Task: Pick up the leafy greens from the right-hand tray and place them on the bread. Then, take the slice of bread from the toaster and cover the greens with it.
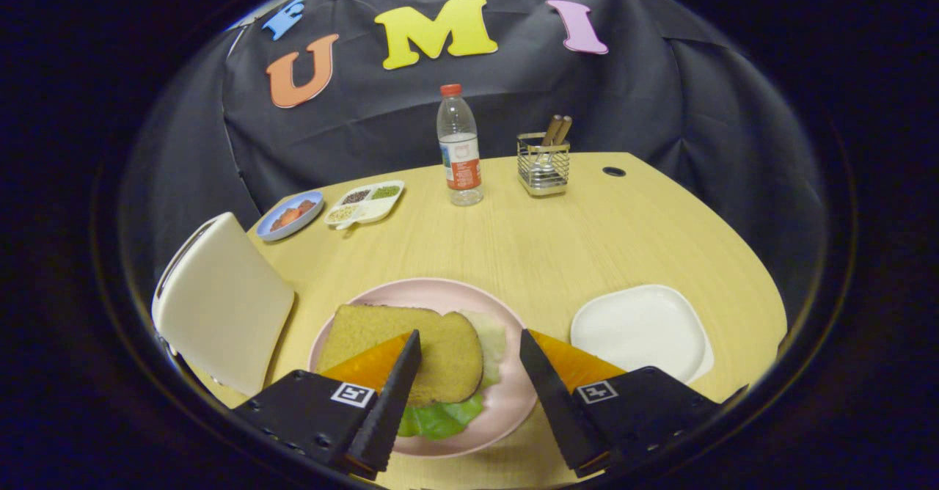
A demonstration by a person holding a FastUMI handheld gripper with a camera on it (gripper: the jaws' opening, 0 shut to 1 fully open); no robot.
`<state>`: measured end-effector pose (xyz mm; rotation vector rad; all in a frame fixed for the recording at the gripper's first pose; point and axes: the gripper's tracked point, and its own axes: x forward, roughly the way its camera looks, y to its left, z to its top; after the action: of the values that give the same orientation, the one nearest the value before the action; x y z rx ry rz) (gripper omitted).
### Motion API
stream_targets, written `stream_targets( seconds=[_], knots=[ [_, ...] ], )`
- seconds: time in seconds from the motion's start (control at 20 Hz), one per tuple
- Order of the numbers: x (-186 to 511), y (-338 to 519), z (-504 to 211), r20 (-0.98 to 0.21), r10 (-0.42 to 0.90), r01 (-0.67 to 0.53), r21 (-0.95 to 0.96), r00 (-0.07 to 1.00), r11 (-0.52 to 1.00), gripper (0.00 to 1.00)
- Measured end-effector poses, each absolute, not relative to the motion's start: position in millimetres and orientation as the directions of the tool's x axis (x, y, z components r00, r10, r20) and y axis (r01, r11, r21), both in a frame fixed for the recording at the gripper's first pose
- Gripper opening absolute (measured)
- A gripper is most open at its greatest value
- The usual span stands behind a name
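Observation:
A brown bread slice (pixel 411 347) lies on top of the leafy greens (pixel 440 418) on the pink plate (pixel 506 402); a pale lower slice (pixel 490 339) peeks out behind it. My gripper (pixel 469 343) is open just above the plate, its left finger over the top slice and nothing held between the fingers. The white toaster (pixel 220 303) stands to the left of the plate. The white tray (pixel 640 331) on the right holds nothing.
At the table's far side stand a water bottle (pixel 459 149) and a wire holder (pixel 543 161) with wooden-handled utensils. A blue dish (pixel 290 215) and a divided white dish (pixel 364 202) sit at the far left. A cable hole (pixel 614 172) marks the far right.

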<state>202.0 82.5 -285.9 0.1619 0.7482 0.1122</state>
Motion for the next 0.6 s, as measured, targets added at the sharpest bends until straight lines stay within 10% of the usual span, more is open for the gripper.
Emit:
stream_targets(
  seconds=[0.6],
  knots=[
    [141, 62, -141, -0.464, 0.083, -0.017, 0.145, 0.882, 0.989, 0.96]
  ],
)
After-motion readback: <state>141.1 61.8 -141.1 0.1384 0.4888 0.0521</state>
